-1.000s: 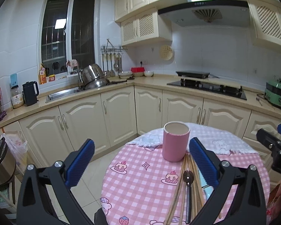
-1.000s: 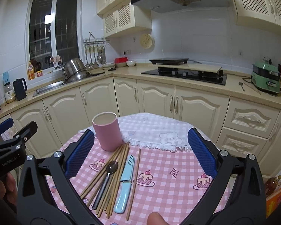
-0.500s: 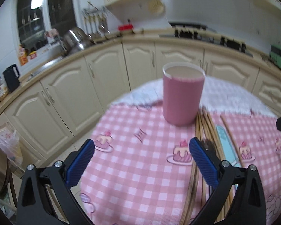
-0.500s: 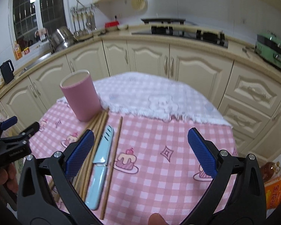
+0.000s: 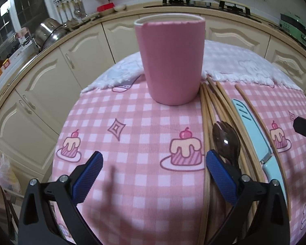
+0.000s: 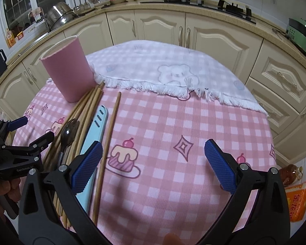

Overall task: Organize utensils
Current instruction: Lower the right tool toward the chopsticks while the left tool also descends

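A pink cup (image 5: 171,61) (image 6: 68,72) stands upright on the round table with its pink checked cloth (image 5: 132,134) (image 6: 193,122). Beside it lie several wooden chopsticks (image 5: 213,100) (image 6: 87,108), a dark spoon-fork (image 5: 226,140) (image 6: 68,132) and a light blue knife (image 5: 253,130) (image 6: 95,126). One chopstick (image 6: 110,134) lies apart to the knife's right. My left gripper (image 5: 152,175) hovers open low over the cloth, its right finger over the spoon-fork's handle. Open too, my right gripper (image 6: 151,163) hangs above the cloth right of the utensils.
A white fringed towel with a bear print (image 6: 173,73) covers the table's far side. Cream kitchen cabinets (image 6: 214,38) and a counter curve around behind. An orange packet (image 6: 299,200) and a bottle (image 6: 289,173) sit on the floor at right. A hand (image 6: 4,187) holds the left gripper.
Both grippers have dropped and moved forward toward the table; the cup and utensils now look much larger and closer. Both stay open. The utensils have not moved.
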### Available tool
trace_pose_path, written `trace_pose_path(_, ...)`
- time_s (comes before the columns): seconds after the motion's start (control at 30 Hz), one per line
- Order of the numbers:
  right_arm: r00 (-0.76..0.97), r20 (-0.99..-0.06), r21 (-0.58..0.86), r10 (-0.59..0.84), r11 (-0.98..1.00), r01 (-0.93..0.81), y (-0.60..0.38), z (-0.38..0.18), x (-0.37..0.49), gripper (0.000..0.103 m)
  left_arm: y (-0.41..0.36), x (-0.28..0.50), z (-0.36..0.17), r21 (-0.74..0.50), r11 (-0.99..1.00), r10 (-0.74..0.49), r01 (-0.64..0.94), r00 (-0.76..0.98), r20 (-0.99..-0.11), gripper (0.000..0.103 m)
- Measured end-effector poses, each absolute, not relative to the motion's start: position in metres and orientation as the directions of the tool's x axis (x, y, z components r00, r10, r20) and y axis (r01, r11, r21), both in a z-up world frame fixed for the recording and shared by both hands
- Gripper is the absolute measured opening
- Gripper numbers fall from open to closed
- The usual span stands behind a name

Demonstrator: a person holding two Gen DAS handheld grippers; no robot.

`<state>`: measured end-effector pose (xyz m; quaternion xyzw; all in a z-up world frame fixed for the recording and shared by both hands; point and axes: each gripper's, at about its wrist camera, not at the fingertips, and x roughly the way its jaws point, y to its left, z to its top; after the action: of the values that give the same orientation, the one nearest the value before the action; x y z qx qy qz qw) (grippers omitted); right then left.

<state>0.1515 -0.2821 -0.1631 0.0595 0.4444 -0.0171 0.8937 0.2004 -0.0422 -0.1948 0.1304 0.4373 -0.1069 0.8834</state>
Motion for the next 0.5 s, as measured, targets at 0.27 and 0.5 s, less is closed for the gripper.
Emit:
trace_pose_path(0.27,0.563,-0.826,0.078,0.028,0.995,0.064,-0.275,-0.172,0.167,0.097,-0.054,0.213,-0.198,0.164,0.913,-0.088,0.374,0.572,-0.815,0.099)
trace_pose_path(0.5,0.536,-0.844,0.050,0.024,0.998,0.035,-0.264,-0.176,0.181,0.097,-0.052,0.228,-0.203,0.150,0.904,-0.104,0.400,0.546,-0.831,0.099)
